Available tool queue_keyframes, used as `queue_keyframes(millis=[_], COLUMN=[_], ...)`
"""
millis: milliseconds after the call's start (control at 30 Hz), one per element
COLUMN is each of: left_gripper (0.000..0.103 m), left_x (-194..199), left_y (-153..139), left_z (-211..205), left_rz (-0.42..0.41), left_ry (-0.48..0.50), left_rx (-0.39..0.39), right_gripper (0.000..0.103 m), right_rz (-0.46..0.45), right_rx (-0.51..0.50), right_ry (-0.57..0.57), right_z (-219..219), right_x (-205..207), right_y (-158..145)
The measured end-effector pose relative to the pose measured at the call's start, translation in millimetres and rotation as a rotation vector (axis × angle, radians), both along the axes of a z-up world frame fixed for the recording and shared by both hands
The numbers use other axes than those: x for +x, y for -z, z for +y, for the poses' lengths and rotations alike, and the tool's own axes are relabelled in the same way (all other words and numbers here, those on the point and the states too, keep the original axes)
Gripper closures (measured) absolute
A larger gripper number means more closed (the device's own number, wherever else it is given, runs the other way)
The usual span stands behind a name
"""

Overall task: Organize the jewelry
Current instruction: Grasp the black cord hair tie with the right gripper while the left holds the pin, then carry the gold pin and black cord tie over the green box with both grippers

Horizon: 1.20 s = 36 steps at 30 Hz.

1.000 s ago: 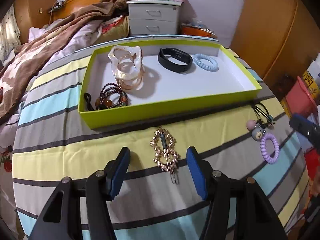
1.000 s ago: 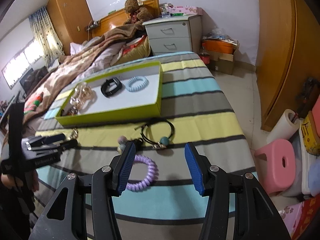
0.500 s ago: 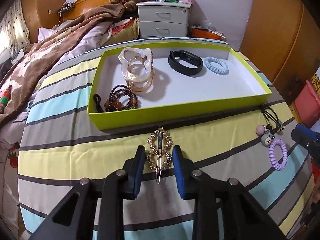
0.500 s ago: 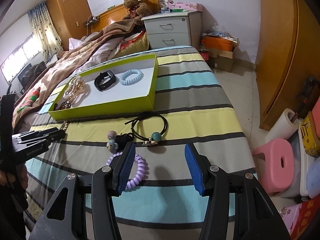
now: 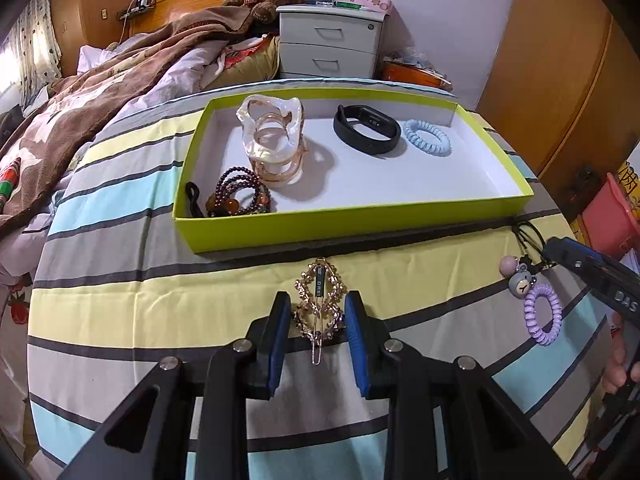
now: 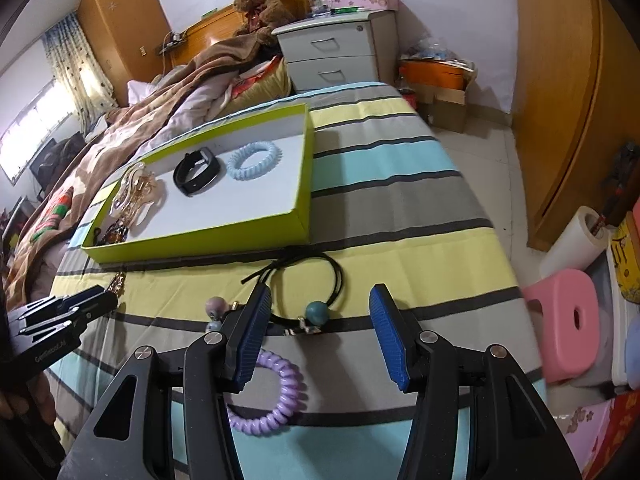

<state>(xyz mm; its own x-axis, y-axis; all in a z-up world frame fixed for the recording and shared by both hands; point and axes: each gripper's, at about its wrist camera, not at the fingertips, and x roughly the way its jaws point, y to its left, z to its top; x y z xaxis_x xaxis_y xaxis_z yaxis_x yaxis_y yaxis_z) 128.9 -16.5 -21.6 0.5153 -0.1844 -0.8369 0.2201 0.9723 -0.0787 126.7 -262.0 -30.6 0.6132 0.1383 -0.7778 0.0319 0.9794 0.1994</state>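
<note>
Your left gripper [image 5: 316, 322] fingers are clamping the gold hair clip [image 5: 319, 306] on the bed; lift straight, then clear the green box [image 5: 360, 224] wall. Right gripper [image 6: 320, 334] fingers are gaping empty over the black cord bracelet [image 6: 316, 280].

Shiny gold metal hair clip [image 5: 319, 309], matt striped cloth bed sheet [image 5: 120, 308], smooth paper-board green tray [image 5: 352, 224], glossy plastic purple coil tie [image 6: 276, 396], ribbed blue rubber pads [image 6: 390, 336].

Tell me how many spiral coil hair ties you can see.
2. The blue coil hair tie lies inside the green box, beside the black wristband. The purple coil hair tie lies on the striped bedspread outside it. None seems hidden.
</note>
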Motion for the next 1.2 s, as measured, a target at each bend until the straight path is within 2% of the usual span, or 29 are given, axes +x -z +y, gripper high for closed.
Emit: queue_keyframes(millis=[100,167,300,400,867,1200], left_gripper=[0.074,0.074,0.074,0.074,0.074,0.074], left_x=[-2.8,-2.4,-2.5,-3.2,-8.7,-16.1], left_y=[-2.0,-2.6,-3.2,-4.6,-13.8,-26.0], left_z=[-2.2,-1.1,-1.5,-2.7,-2.2,1.5], left_rz=[-0.004,-0.005,-0.005,-0.008,-0.028,-0.063], left_ry=[0.001,-0.001,0.000,0.003,0.004,0.001], left_rx=[0.000,-0.002,-0.003,-0.008,-0.012,-0.021], right_gripper=[0.054,0.062,0.070,0.084,0.085,0.088], right_rz=[0.004,0.002,-0.008,-0.013,-0.066,-0.135], right_rx=[-0.028,-0.045,-0.062,-0.086,-0.092,-0.072], right_ry=[-0.009,-0.013,-0.013,-0.014,0.012,0.043], right_z=[6.0,8.6,9.9,11.6,6.7,-1.9], right_x=[0.9,0.9,-2.5,-4.6,-15.5,-32.0], right_y=[3.7,3.7,5.0,5.4,-5.8,-29.0])
